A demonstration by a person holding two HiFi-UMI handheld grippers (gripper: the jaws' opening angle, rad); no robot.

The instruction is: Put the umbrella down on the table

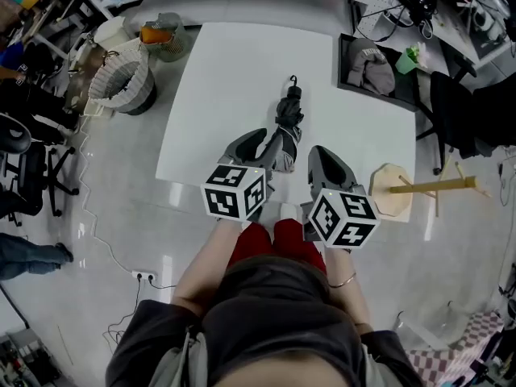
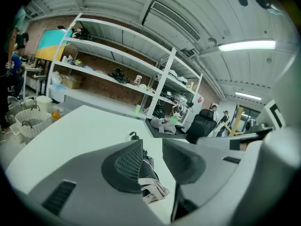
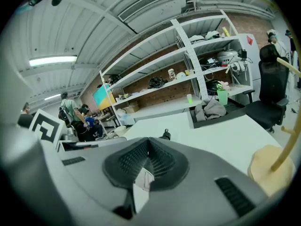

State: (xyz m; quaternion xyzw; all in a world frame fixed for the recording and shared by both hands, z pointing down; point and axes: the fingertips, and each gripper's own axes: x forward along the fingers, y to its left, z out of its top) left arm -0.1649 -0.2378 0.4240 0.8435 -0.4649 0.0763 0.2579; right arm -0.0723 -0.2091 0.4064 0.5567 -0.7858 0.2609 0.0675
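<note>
Umbrella (image 1: 287,123) lies folded on the white table (image 1: 218,79), its long axis running from frame centre up to the handle. The left gripper (image 2: 152,149), jaws apart and pressing nothing, hangs over its near end. The right gripper (image 3: 148,150), jaws together, is beside it at the right.

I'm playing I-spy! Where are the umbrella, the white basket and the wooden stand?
umbrella (image 1: 289,123): head view, on its folded dark cloth.
white basket (image 1: 135,72): head view, on its woven wall.
wooden stand (image 1: 390,190): head view, on its flat base.
</note>
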